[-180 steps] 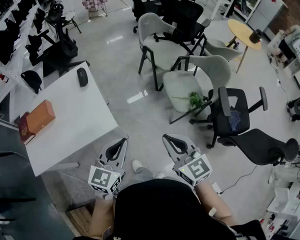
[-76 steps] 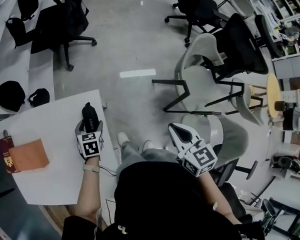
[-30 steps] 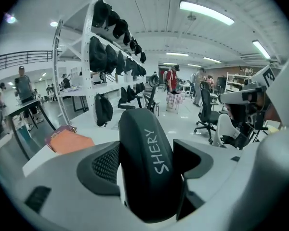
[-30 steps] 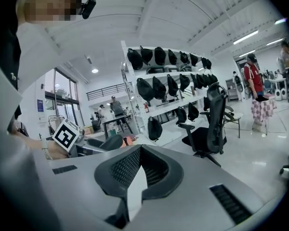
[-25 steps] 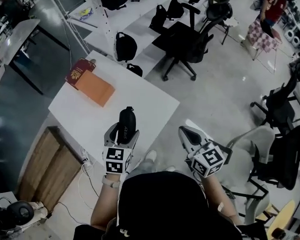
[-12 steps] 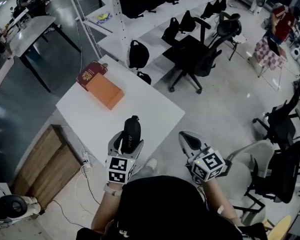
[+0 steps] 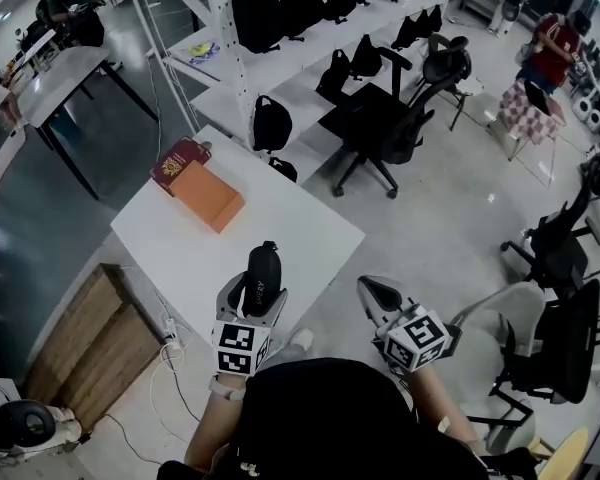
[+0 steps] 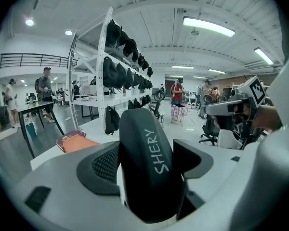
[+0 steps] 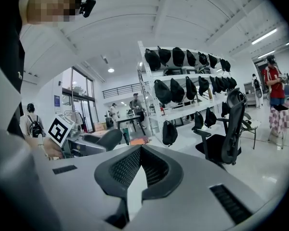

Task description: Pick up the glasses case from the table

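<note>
Black hard-shell glasses case (image 8: 145, 165) with white "SHERY" lettering is sitting clamped in the left gripper (image 7: 256, 286), and both jaw pads are pressing against its sides. In the left gripper view the case is filling the gap completely and poking out past the fingertips, long axis running along the jaws. From the head view it's hanging over the near edge of the white table (image 7: 170, 253). I honestly can't tell from that angle whether the case is touching the tabletop or not.

The right gripper (image 7: 374, 292) is hanging off to the side over the grey floor, well apart from the table. Its jaws are pinching together on nothing, with the pads meeting at the tips.

Further back on the table, an orange box (image 7: 209, 196) is lying right against a dark red book (image 7: 177, 157), both near the far corner and well away from the case. Behind the table, white shelving (image 7: 310, 43) is carrying a row of black bags, and a black office chair (image 7: 380, 118) is standing beside it.
</note>
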Tool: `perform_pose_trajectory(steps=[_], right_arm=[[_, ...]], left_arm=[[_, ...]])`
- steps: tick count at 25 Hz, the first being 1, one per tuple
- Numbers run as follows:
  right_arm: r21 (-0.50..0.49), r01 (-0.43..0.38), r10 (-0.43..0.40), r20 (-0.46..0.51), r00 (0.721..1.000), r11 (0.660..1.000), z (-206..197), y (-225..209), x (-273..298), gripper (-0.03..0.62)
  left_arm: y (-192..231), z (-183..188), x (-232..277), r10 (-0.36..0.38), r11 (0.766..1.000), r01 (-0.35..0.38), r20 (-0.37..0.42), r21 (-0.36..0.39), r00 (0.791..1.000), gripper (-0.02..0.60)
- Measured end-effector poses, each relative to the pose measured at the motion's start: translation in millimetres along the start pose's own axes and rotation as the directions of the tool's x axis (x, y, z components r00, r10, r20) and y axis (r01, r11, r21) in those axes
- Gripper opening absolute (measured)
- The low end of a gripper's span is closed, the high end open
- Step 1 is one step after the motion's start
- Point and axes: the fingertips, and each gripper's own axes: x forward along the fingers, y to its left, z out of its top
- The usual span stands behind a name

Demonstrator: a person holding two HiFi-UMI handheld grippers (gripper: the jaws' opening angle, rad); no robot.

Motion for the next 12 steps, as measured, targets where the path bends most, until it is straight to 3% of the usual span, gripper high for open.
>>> perform_pose_trajectory(steps=[12], right_arm=[[0.013, 0.038, -0.038, 0.000, 0.999, 0.999, -4.4, -8.9, -11.3, 0.028]], left_arm=[[-11.2, 1.5, 7.2, -0.032, 0.999, 0.032, -0.003, 0.008, 0.999, 0.357]])
